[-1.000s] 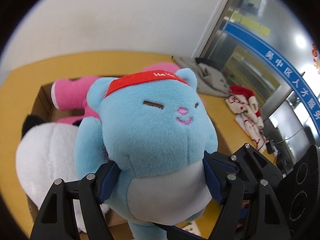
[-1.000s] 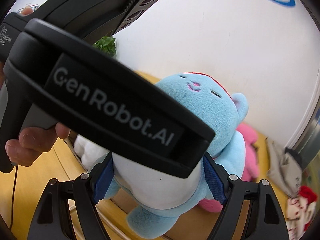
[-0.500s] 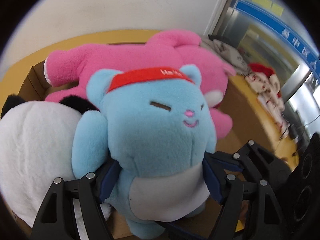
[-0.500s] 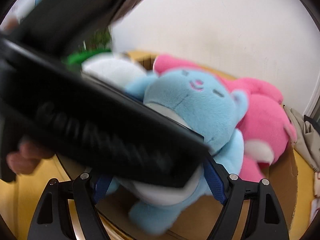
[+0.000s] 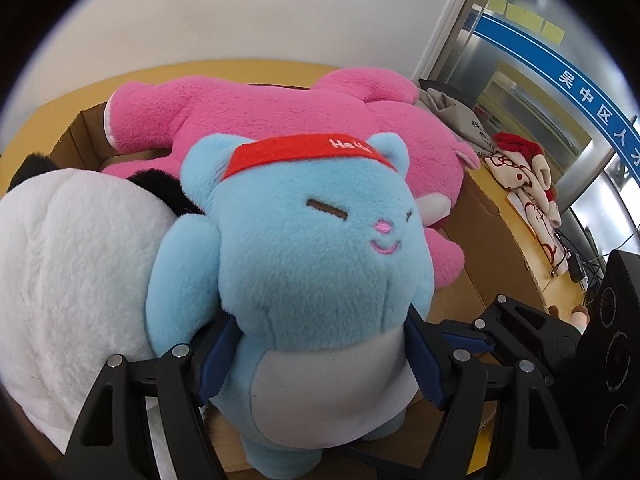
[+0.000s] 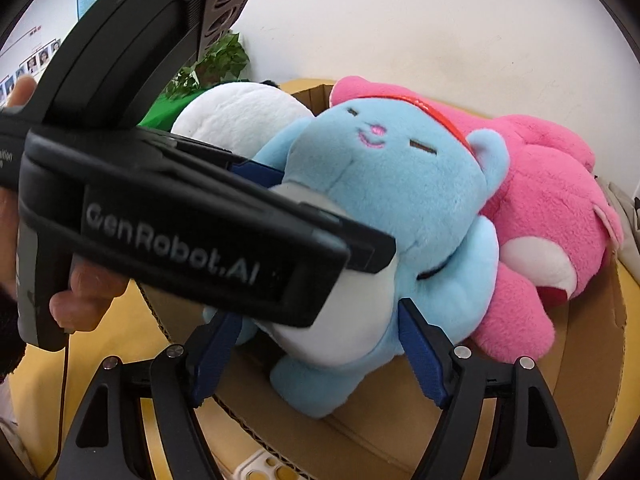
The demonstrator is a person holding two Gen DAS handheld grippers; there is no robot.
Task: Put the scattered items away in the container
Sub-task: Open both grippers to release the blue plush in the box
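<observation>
Blue plush bear held over cardboard box by both grippers

Blue plush bear (image 5: 304, 280) sits between the jaws of the left gripper (image 5: 320, 360); both blue pads (image 5: 216, 360) press into its sides at the seam between the blue head and the grey-white belly. The right gripper (image 6: 320, 344) reaches in from the near right. Its pads flank the same belly, its jaws are closing, and the right pad touches the bear's side; the left pad is partly hidden behind the left gripper's body. A hand (image 6: 80, 292) grips the left tool's handle at the left edge of the right wrist view.

The bear stands upright inside the cardboard box (image 5: 496, 240), its feet near the box floor. A white plush (image 5: 72, 280) lies against its left side, and a pink plush (image 5: 280, 120) lies across the far part of the box. Patterned cloth (image 5: 528, 184) rests on the yellow table (image 6: 120, 360) to the far right, outside the box.

Compared with one second ago, the bear has come down from above the rim into the box, and the pink and white plush now fill far more of both views.
</observation>
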